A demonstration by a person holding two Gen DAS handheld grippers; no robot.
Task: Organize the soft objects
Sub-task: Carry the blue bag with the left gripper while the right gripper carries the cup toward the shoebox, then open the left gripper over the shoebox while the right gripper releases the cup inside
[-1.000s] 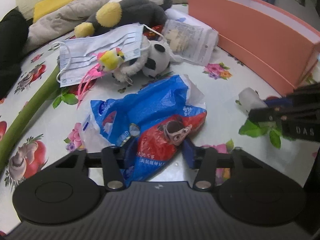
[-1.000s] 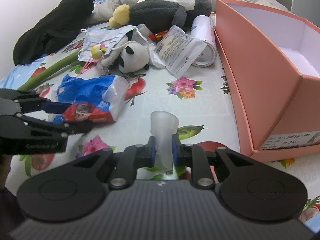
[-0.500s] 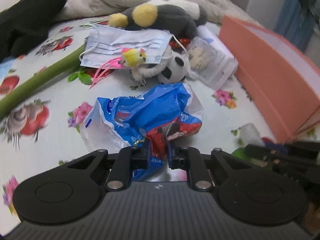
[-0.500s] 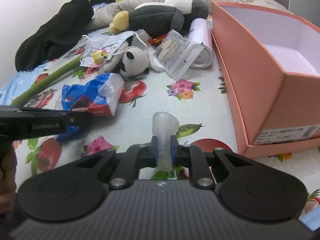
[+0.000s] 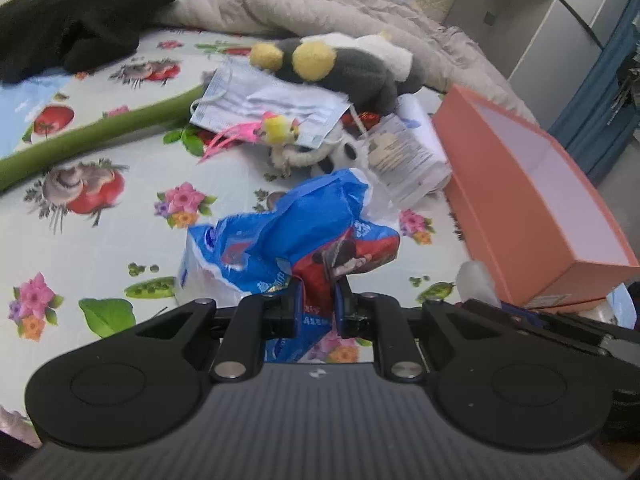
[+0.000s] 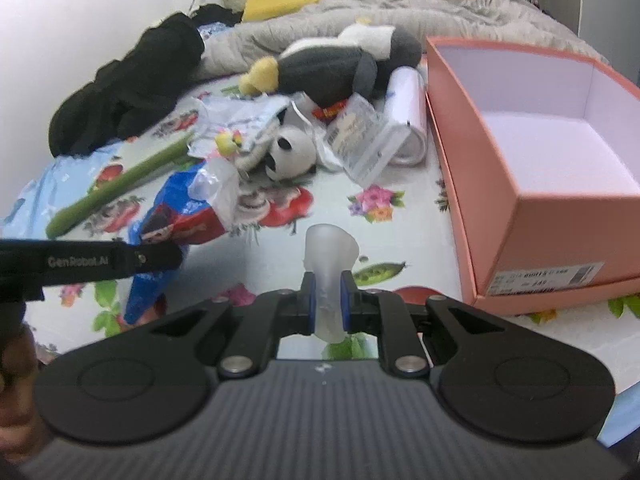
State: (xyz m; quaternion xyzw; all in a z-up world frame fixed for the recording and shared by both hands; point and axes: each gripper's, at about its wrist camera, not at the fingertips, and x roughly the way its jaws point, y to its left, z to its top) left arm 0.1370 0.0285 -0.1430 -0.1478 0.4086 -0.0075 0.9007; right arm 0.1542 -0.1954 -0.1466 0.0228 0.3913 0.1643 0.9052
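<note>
Near the middle, the left gripper (image 5: 318, 306) has just squeezed the blue bag (image 5: 292, 232) and lifted it; the right gripper (image 6: 328, 296) pinches a soft clear piece (image 6: 330, 264), both for the pink box (image 6: 532, 184).

Below the left jaws, the lower end of the crumpled blue and red plastic bag (image 5: 304, 236) disappears behind the black gripper body. Between the right jaws, the bottom of the translucent soft plastic cup (image 6: 330, 276) sinks out of sight the same way. Far beyond them, the small panda plush (image 6: 290, 152) lies half buried under the pale blue face mask (image 5: 272, 106). Right of the jaws, the salmon cardboard box (image 6: 480, 184) runs off the frame, its label print too small to read.
</note>
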